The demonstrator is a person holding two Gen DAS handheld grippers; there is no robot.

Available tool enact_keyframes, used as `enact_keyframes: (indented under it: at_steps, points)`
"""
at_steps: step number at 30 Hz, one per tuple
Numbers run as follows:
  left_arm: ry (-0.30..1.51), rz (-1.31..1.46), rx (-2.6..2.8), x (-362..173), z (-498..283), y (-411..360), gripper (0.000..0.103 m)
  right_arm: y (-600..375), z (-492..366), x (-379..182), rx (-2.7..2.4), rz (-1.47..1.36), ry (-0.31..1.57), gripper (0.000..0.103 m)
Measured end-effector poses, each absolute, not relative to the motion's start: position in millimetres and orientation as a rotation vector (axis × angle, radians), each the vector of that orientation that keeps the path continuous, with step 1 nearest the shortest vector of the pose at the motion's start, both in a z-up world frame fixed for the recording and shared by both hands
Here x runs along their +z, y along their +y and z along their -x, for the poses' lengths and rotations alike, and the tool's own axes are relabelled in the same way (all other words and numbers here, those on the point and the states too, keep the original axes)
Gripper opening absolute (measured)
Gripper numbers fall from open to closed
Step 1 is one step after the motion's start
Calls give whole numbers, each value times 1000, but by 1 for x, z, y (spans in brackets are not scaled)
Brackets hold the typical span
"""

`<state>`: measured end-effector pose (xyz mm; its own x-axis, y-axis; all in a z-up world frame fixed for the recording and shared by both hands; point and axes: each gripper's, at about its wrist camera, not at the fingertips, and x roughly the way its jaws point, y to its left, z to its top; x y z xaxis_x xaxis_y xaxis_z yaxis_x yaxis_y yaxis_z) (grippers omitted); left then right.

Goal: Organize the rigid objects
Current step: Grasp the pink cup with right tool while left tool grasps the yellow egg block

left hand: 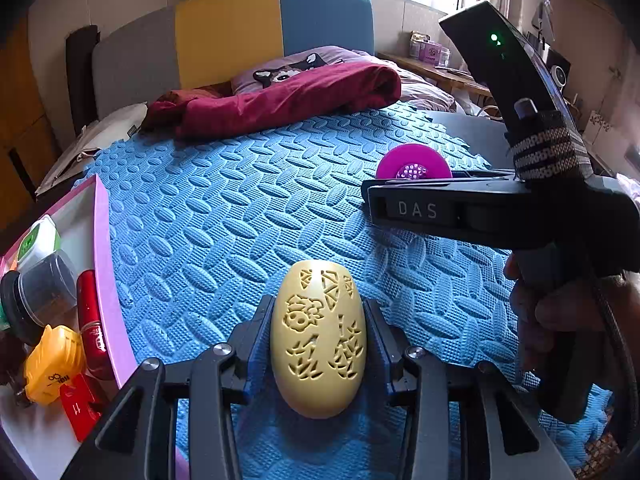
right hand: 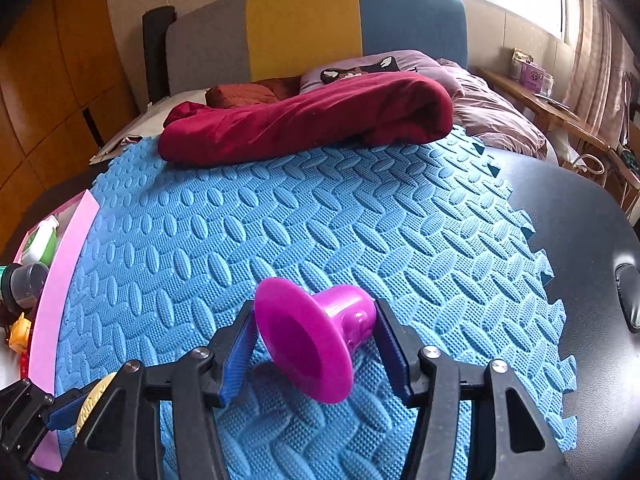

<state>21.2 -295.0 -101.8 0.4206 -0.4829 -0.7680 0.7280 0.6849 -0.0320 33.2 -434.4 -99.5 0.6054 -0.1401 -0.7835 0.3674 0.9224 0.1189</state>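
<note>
The egg (left hand: 318,340) is pale yellow and smooth, cut with openwork patterns of flowers, leaves and triangles. It lies on the blue mat (left hand: 240,216) near the mat's near edge, long axis pointing away. The left gripper (left hand: 318,334) has its jaws narrowed onto the egg, one blue pad pressing each flank.

The funnel (right hand: 316,332) is a magenta plastic piece with a wide flared rim and a rounded narrow end. It lies tipped on its side on the mat, rim toward the left, toward the mat's right edge. The right gripper (right hand: 316,340) stands about half open around it. The right pad touches the narrow end. The left pad sits against the rim's edge, though a firm press there cannot be told. In the left wrist view the funnel shows as a magenta disc with a perforated centre, half hidden behind the right gripper's black body, which a hand (left hand: 560,320) holds.

A pink-walled tray (left hand: 106,264) lies along the mat's left edge, holding a clear jar (left hand: 44,284), a red tube (left hand: 90,320), a yellow piece (left hand: 54,364), a red tag (left hand: 78,408) and a green-and-white box (left hand: 38,240). A maroon blanket (right hand: 304,120) is heaped across the mat's far edge, with a pillow (right hand: 400,66) and a yellow, blue and grey headboard (right hand: 316,28) behind. A black surface (right hand: 580,240) shows beyond the mat's jagged right edge.
</note>
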Motion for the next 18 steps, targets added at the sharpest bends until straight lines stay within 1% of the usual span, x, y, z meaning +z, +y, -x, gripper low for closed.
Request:
enact_keyframes:
  at_steps: [18]
  points:
    - [852, -322, -752, -95, -15, -282, 44, -434, -33, -100, -300, -272, 875, 58]
